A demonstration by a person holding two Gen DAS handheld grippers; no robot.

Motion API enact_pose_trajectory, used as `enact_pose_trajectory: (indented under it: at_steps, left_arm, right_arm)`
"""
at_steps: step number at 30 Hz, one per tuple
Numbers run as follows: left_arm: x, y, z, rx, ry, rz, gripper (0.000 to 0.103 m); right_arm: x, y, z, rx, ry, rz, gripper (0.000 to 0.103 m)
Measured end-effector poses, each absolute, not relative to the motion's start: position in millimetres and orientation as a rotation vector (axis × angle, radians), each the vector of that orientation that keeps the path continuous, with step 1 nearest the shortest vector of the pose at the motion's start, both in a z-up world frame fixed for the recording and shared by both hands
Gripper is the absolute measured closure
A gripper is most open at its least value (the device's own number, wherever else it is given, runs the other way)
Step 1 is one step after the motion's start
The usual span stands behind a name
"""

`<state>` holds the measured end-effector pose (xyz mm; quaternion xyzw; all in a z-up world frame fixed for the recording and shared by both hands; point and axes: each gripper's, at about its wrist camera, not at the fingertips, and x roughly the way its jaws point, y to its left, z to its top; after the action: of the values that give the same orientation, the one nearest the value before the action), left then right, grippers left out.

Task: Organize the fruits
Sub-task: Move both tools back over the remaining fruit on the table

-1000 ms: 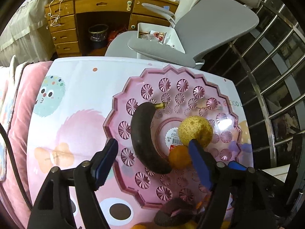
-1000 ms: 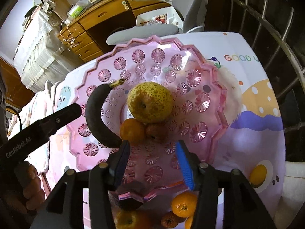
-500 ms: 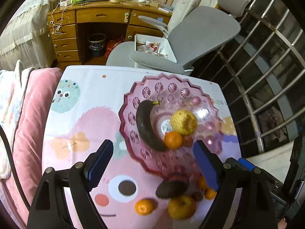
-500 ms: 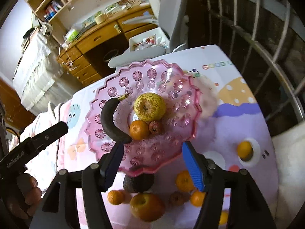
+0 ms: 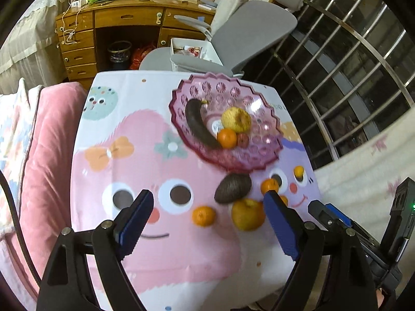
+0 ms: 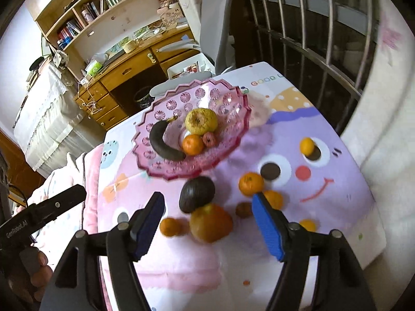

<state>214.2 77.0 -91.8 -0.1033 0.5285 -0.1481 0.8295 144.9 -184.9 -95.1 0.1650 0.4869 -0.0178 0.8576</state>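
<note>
Home bedroom (wooden desk (image 5: 124, 23), bookshelves (image 6: 103, 2)).

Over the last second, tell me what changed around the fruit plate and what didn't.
Both grippers pulled back and up from the pink plate, so the loose fruit on the tablecloth came into view. The left gripper and right gripper have just been opening; nothing is between their fingers. Unchanged: the blackened banana, yellow pear, orange and small red fruit sit on the plate as before.
</note>
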Motion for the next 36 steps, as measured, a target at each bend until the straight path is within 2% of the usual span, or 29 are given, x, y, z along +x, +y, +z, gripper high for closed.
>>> enact_pose_trajectory:
  at_steps: [17,29,36]
  left_arm:
    - [159,71,-115,-0.198,1.241,-0.386,0.014]
    - [162,39,-146,-0.177,1.355,-0.335,0.014]
    - [171,16,-160,-0.191,1.413,-0.261,0.013]
  right_arm:
    - [60,-187,-114,0.265,1.059,-0.147,0.031]
    - [47,-221,-134,0.213,1.088,-0.177,0.031]
    - [56,-234,-153,0.05,1.109,-0.066,0.031]
